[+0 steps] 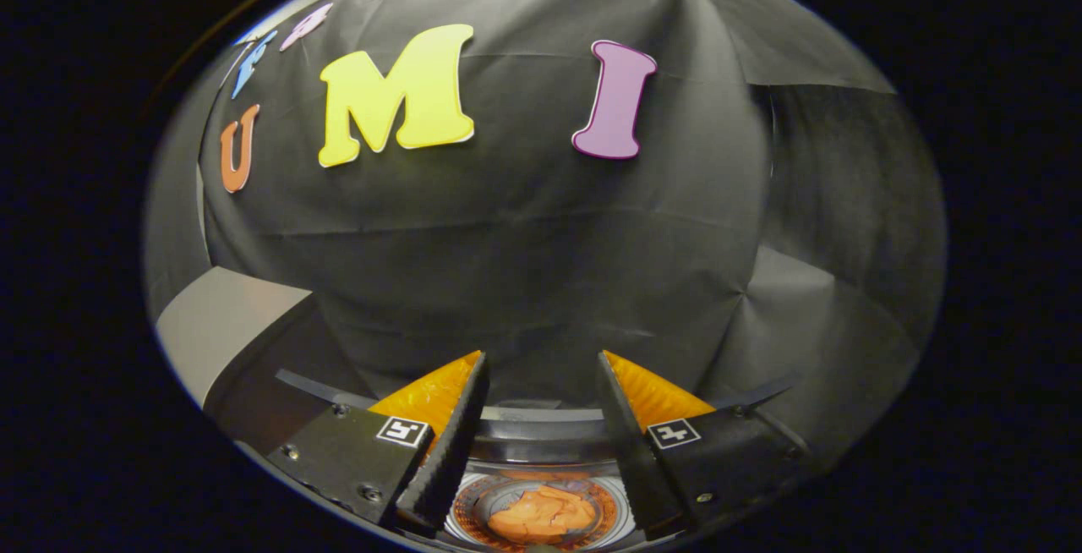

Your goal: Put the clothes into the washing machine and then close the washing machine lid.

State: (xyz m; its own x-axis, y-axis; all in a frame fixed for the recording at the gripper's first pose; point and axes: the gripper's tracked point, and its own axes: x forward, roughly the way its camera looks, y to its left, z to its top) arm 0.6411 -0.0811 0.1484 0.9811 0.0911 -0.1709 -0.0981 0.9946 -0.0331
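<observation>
My gripper (541, 367) is open, with a wide gap and nothing held between the fingers. It hovers above the washing machine and points at the black booth wall. Below and between the fingers I see the round drum opening (541, 485) of the washing machine. An orange piece of clothing (541, 515) lies crumpled inside the drum. The grey rim (541, 430) of the opening curves across just behind the drum. The lid is hidden from me.
The black cloth wall (524, 249) stands close ahead and wraps round to the right. A pale grey surface (211, 325) shows to the left, beyond the left finger.
</observation>
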